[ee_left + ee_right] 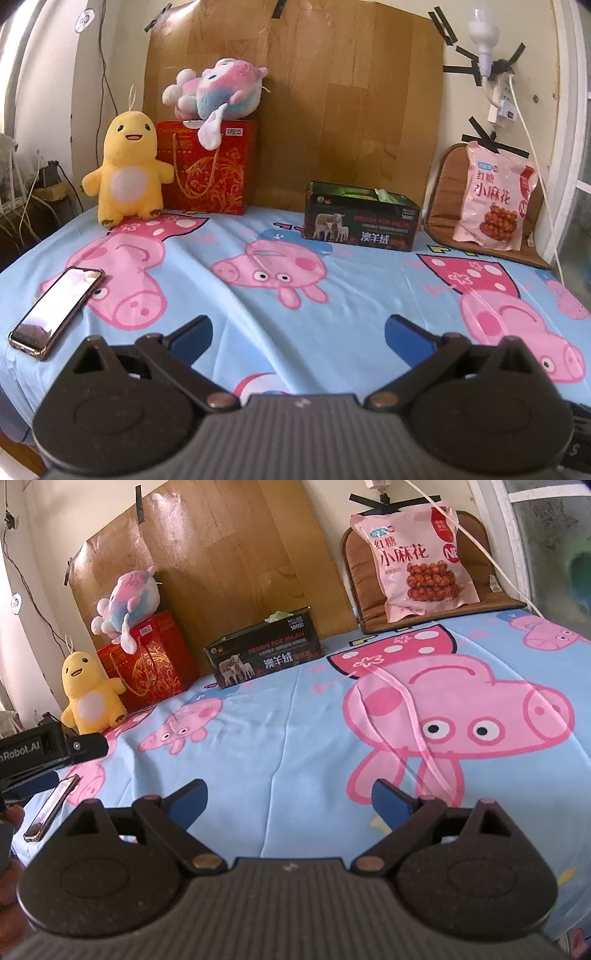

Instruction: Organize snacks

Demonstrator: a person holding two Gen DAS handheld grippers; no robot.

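Both grippers, left (297, 334) and right (288, 799), hover with jaws released and empty above the blue cartoon-pig bedsheet (229, 310); the pink plastic snack bag (412, 559) leans untouched on a brown cushion (360, 576), near the black cardboard box (264, 651). Organizing appears unstarted.

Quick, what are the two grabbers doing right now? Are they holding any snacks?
Left hand-held gripper: open, holding nothing.
Right hand-held gripper: open, holding nothing.

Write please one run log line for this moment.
left gripper: open, empty | right gripper: open, empty | pink snack bag: leaning on brown cushion | dark box: open | phase: not started
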